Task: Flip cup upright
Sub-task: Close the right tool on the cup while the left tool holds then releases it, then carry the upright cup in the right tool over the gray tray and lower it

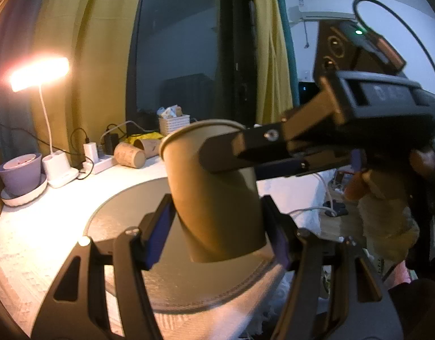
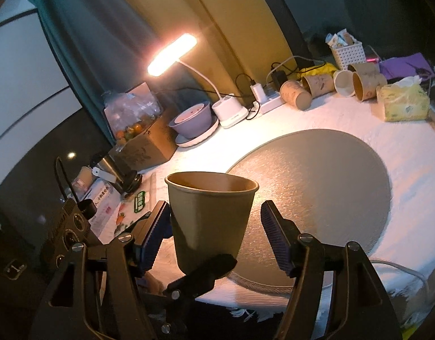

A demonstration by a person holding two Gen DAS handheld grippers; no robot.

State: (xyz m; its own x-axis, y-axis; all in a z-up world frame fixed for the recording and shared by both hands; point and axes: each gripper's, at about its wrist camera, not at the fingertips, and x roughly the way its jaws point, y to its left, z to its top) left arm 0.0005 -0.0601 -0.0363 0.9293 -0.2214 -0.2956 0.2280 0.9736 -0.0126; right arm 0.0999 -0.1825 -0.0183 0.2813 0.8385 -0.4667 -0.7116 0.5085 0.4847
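Observation:
A plain brown paper cup (image 1: 214, 192) is held in the air above the round grey mat (image 1: 127, 221), mouth up and tilted a little. My left gripper (image 1: 220, 232) is shut on the cup's lower part, a blue pad touching each side. My right gripper (image 1: 226, 153) reaches in from the right at the cup's upper part. In the right wrist view the cup (image 2: 209, 218) stands between my right gripper's fingers (image 2: 217, 229); the right pad is clear of it, so that gripper is open. The left gripper's finger (image 2: 206, 272) crosses under the cup's base.
A lit desk lamp (image 2: 172, 53), a purple bowl on a plate (image 2: 193, 121), a power strip with chargers (image 2: 270, 99), several paper cups lying on their sides (image 2: 316, 85), a white basket (image 2: 349, 53) and a tissue pack (image 2: 404, 102) line the back of the white-covered table (image 2: 415, 184). A cardboard box (image 2: 144, 144) stands at the left.

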